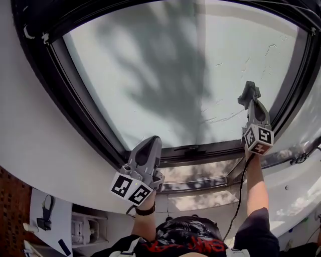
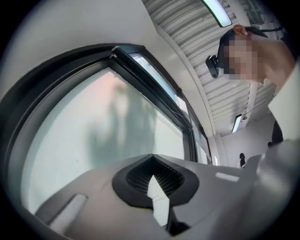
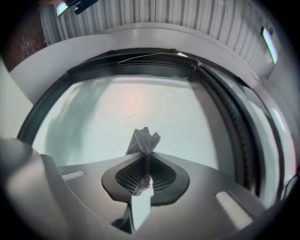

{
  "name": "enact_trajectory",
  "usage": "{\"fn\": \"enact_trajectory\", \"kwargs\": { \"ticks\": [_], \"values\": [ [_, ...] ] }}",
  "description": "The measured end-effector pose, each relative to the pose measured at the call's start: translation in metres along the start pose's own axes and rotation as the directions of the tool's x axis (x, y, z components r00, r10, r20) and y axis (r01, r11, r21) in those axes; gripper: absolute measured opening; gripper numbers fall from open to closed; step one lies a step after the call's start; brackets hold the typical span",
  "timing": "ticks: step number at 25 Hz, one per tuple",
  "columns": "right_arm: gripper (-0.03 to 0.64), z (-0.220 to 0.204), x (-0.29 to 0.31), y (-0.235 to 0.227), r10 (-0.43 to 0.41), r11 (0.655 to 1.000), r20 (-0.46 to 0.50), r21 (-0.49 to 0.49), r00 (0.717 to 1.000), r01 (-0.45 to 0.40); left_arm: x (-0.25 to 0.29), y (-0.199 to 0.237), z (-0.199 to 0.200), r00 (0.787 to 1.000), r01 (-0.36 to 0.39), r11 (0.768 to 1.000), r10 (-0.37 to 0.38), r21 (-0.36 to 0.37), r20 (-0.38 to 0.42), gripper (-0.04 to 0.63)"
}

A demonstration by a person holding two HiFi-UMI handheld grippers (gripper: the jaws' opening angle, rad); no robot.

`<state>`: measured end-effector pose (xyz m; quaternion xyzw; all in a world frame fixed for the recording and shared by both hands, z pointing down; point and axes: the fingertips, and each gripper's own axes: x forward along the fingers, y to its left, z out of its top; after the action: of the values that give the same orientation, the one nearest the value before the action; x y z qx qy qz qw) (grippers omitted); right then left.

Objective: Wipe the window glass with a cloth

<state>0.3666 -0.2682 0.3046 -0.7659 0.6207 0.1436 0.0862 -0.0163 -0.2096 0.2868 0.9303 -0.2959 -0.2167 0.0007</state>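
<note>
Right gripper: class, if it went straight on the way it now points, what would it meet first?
The glass. The right gripper points at it, so the cloth pinched in its fingers would touch first. How near the cloth is to the glass is unclear.

Surroundings: brick, a desk, a ribbed ceiling.
Below and left of the left tongs (image 1: 151,143), a brick wall (image 1: 12,211) borders a white desk (image 1: 55,226) carrying small dark items (image 1: 46,211); up and right of them runs a ribbed ceiling (image 2: 187,42) with a strip light (image 2: 216,11).
</note>
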Motion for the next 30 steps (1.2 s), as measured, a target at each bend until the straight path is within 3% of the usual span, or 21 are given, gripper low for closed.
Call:
{"fn": "enact_trajectory", "kwargs": {
  "ticks": [5,7,9,12,15,19,21,23,26,30],
  "values": [
    [0.026,-0.005,-0.007,-0.124,-0.24,0.968,-0.065,-0.096,0.969,0.233,0.024,-0.022,-0.013,0.999,0.046,0.998,-0.046,-0.041,-0.002,-0.006],
    [0.026,-0.012,-0.011,-0.148,-0.307,0.949,-0.094,-0.104,0.947,0.298,0.029,-0.035,-0.015,0.997,0.077,0.996,-0.077,-0.04,0.005,-0.006],
    [0.026,-0.023,-0.014,-0.152,-0.322,0.946,-0.121,-0.089,0.939,0.313,0.034,-0.043,-0.016,0.996,0.091,0.995,-0.091,-0.037,0.006,-0.006],
    [0.026,-0.037,-0.019,-0.113,-0.234,0.972,-0.134,-0.052,0.963,0.229,0.037,-0.045,-0.019,0.996,0.086,0.996,-0.086,-0.035,-0.001,-0.006],
    [0.026,-0.042,-0.021,-0.02,-0.034,0.999,-0.104,-0.041,0.994,0.03,0.025,-0.036,-0.016,1.0,0.028,0.999,-0.028,-0.017,-0.001,-0.006],
    [0.027,-0.041,-0.015,0.122,0.229,0.973,-0.042,0.046,0.973,-0.227,-0.006,-0.009,-0.002,0.998,-0.07,0.997,0.07,0.022,0.011,-0.006],
    [0.027,-0.037,-0.014,0.197,0.349,0.933,-0.011,0.094,0.937,-0.346,-0.027,0.005,0.006,0.994,-0.112,0.993,0.111,0.038,0.017,-0.006],
    [0.027,-0.034,-0.016,0.279,0.474,0.871,0.018,0.138,0.88,-0.471,-0.052,0.019,0.018,0.985,-0.17,0.984,0.169,0.06,0.026,-0.006],
    [0.026,-0.025,-0.026,0.391,0.629,0.755,0.063,0.191,0.775,-0.628,-0.087,0.039,0.033,0.968,-0.25,0.964,0.247,0.087,0.042,-0.006],
    [0.028,-0.023,-0.039,0.519,0.772,0.599,0.081,0.241,0.631,-0.764,-0.133,0.064,0.051,0.936,-0.352,0.93,0.346,0.108,0.067,-0.006]
  ]
}}
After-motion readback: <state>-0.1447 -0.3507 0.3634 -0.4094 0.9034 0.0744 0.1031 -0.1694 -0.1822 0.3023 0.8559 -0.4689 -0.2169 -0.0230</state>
